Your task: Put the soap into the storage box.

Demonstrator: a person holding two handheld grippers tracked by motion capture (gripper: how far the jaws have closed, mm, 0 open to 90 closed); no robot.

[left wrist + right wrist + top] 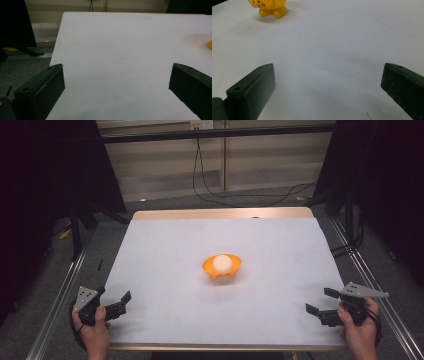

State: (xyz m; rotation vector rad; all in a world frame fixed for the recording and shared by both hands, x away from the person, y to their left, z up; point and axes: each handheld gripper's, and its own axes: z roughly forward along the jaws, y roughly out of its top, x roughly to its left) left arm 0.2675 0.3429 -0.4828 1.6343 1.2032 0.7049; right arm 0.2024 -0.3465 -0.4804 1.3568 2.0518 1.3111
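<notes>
Left gripper (121, 303) at the near left corner of the white-covered table (165, 250), jaws spread wide on nothing, pointing inward over bare surface. Orange toy bowl (222, 269) with small feet at the middle of the table, a white ball (222, 263) sitting inside it, well apart from both grippers. Right gripper (319, 301) at the near right corner, jaws likewise spread and empty, aimed toward the centre.

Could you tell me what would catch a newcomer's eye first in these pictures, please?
The orange bowl with feet and a painted face stands alone mid-table on the white sheet, holding a white ball. At the near corners, the left gripper and right gripper rest with jaws wide apart, both angled towards the bowl.
</notes>
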